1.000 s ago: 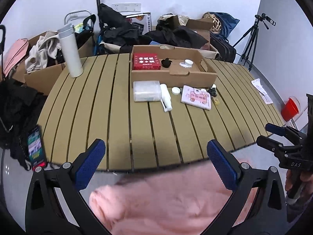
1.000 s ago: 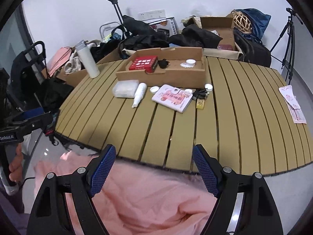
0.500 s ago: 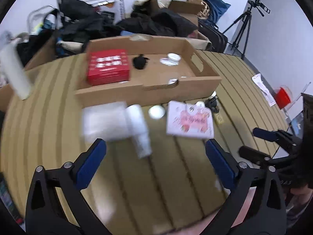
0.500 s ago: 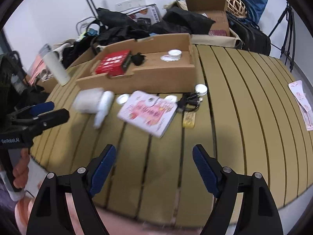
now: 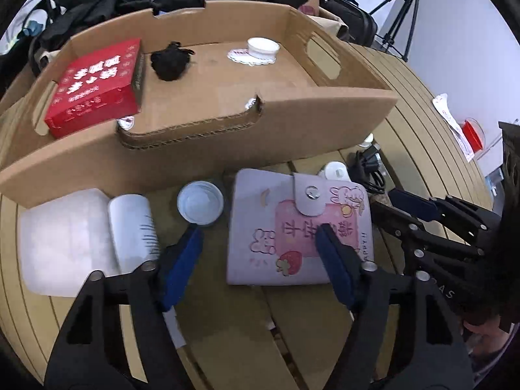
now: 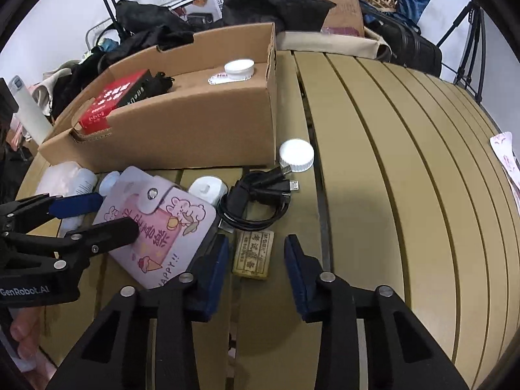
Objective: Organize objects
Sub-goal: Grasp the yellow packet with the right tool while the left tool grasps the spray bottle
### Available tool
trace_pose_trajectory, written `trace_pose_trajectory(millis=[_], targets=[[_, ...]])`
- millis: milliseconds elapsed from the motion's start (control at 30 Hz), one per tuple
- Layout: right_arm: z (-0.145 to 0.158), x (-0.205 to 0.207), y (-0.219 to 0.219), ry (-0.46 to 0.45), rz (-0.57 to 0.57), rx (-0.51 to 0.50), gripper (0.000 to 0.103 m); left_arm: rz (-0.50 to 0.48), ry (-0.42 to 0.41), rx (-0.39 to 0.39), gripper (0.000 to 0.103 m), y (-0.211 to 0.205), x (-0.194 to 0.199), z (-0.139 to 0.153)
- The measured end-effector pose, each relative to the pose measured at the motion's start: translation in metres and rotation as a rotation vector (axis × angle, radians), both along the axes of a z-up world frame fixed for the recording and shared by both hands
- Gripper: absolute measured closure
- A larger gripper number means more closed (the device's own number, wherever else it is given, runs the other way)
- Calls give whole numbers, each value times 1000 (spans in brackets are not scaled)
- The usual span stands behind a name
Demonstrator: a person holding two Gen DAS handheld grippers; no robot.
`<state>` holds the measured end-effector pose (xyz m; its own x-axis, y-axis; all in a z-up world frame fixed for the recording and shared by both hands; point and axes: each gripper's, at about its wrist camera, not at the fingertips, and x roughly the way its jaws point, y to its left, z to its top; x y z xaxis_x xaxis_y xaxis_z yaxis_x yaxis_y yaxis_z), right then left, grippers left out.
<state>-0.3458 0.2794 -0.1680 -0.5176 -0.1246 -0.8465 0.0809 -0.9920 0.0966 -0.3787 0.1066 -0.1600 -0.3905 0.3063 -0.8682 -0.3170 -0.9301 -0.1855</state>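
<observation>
My left gripper is open, low over the slatted table, with its right finger over a pink card wallet and its left finger beside a small white cap. My right gripper is open and straddles a small tan eraser block. A coiled black cable lies just beyond it. The cardboard tray holds a red box, a black lump and a white jar.
A white tube and a clear plastic pack lie left of the wallet. A white lid and a small white case sit near the tray's corner. Bags, boxes and a tripod stand behind the table.
Both grippers moved forward and down from the table's near edge to the loose items in front of the tray. Both have narrowed somewhat but stay open.
</observation>
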Motion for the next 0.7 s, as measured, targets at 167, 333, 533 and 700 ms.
trace_pose_trajectory(millis=[167,333,533,700], targets=[[1,3,-1,-4,20,-11,78,-22,-3,-6,81,4,12,8],[3,18,3,-15,1,-16,78,-47,-44,55,85,-8,37,13],[26,51,26,10,-41,-35,78,176,18,40,80,-76,50,27],[34,60,25,23,-39,-67,78,212,-26,8,77,-74,35,13]])
